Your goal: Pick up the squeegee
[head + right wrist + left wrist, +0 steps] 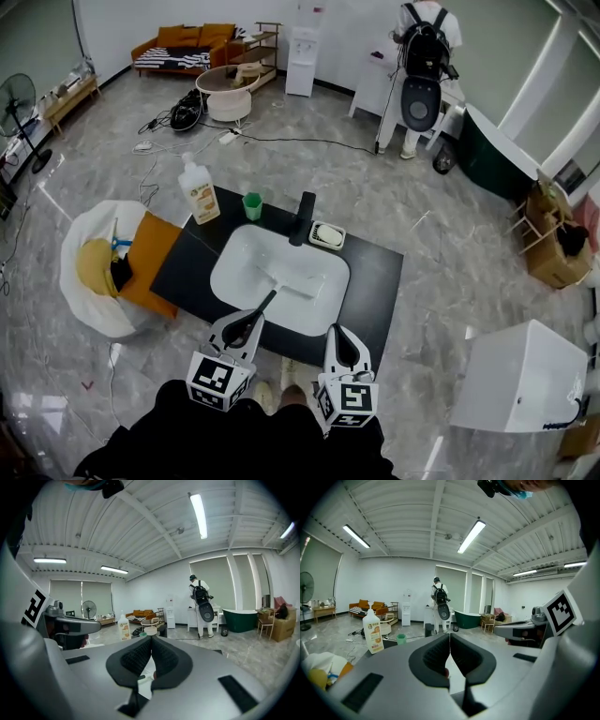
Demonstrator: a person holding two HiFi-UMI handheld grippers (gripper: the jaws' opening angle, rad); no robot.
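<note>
1. The left gripper (pixel 449 641) has its two jaws pressed together, and nothing is between them.
2. The right gripper (pixel 151 644) is closed in the same way and is also empty.
3. The squeegee (pixel 270 300) lies in the white sink (pixel 234 272), just in front of the left gripper's tips. Its black handle points toward that gripper.
4. From the right gripper, the squeegee is ahead and to the left.

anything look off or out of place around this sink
Mainly the squeegee: it lies inside the white basin, dark handle toward the near rim, rather than on the counter. Loose cables trail over the floor behind. The bottle and green cup stand upright; nothing looks spilled.
</note>
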